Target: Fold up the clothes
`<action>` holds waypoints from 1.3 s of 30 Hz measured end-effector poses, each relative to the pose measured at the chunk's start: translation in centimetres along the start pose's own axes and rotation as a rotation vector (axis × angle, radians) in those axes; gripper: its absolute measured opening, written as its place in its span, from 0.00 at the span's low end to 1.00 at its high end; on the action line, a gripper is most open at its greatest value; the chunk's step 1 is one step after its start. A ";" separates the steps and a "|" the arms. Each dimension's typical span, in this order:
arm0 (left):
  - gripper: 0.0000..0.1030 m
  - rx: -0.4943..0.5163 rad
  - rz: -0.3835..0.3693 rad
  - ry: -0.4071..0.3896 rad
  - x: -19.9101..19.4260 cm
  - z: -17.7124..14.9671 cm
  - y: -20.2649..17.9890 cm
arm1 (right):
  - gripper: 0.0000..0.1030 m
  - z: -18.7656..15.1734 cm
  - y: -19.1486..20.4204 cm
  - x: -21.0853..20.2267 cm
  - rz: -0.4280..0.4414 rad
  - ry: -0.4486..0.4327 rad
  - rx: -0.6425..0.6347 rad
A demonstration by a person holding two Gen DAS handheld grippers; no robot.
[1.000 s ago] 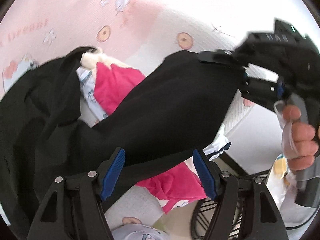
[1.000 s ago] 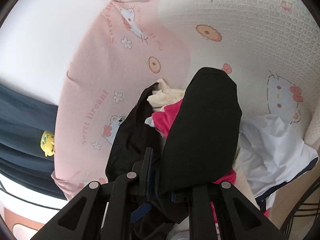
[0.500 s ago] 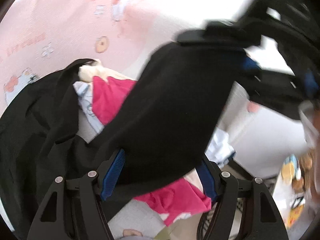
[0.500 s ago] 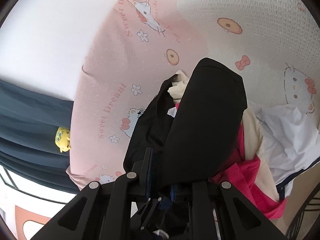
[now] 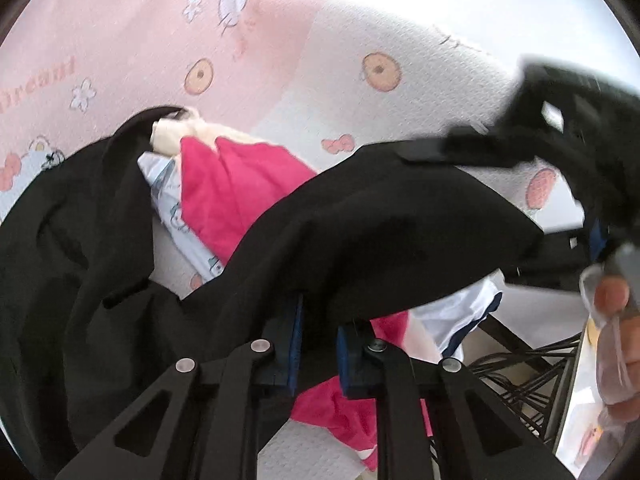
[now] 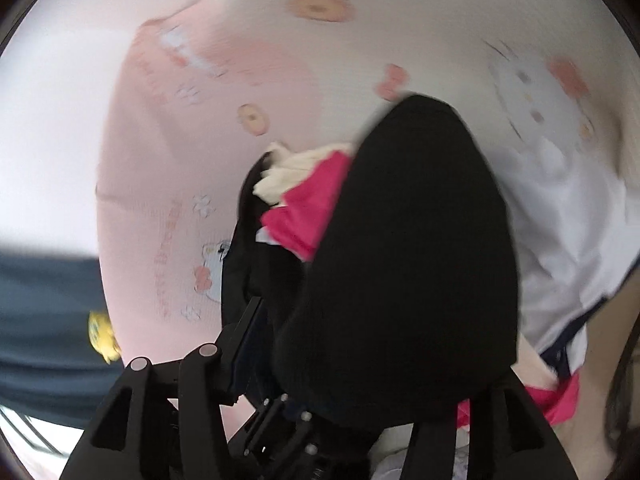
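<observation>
Black garment (image 5: 392, 236) clamped in left claw (image 5: 318, 344) and right claw (image 6: 360, 396), lifted above pink garment (image 5: 236, 196) on bed (image 5: 320, 60).

- Your left wrist view is bright, blown out to plain white toward one o'clock, where the pink-and-white sheet (image 5: 312, 92) loses its weave.
- There the right gripper (image 5: 568, 128) at three o'clock smears with motion blur; the black garment (image 5: 380, 232) stays a flat dark mass with little fold detail.
- Your right wrist view is soft all over: the sheet's printed figures streak.
- Both views bend strongly at the rim, with black corners.
</observation>
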State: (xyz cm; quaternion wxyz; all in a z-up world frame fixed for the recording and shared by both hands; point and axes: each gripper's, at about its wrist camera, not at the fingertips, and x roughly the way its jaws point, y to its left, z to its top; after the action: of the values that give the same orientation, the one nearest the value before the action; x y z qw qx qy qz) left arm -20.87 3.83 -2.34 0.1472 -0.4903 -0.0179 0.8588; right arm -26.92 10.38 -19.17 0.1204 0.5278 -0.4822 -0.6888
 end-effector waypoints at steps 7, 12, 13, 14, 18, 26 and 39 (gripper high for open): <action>0.12 -0.061 0.098 0.003 0.3 -0.9 3.6 | 0.54 -0.8 -6.6 -1.7 0.091 -0.054 0.231; 0.12 -0.149 0.163 0.046 0.4 -2.1 7.4 | 0.55 -0.7 -6.7 -1.8 0.134 -0.089 0.247; 0.12 -0.156 0.173 0.052 0.4 -2.4 8.0 | 0.55 -0.6 -6.1 -1.6 0.119 -0.092 0.224; 0.12 -0.157 0.191 0.058 0.4 -2.7 8.5 | 0.55 -0.5 -5.6 -1.3 0.103 -0.095 0.202; 0.12 -0.158 0.248 0.079 0.4 -3.5 10.0 | 0.55 -0.2 -4.1 0.4 0.098 -0.086 0.151; 0.13 -0.220 0.241 0.108 1.1 -4.7 12.8 | 0.54 0.0 -3.7 3.8 0.101 -0.173 0.205; 0.12 -0.142 0.139 0.051 -1.9 -2.7 6.6 | 0.06 2.3 4.9 -3.0 -0.149 -0.545 -0.160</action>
State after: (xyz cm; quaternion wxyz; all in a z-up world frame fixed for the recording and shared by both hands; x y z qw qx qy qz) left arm -19.26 -3.28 -3.28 0.0525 -0.5213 -0.0407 0.8508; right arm -29.29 11.13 -13.50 -0.0231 0.3458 -0.4008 -0.8480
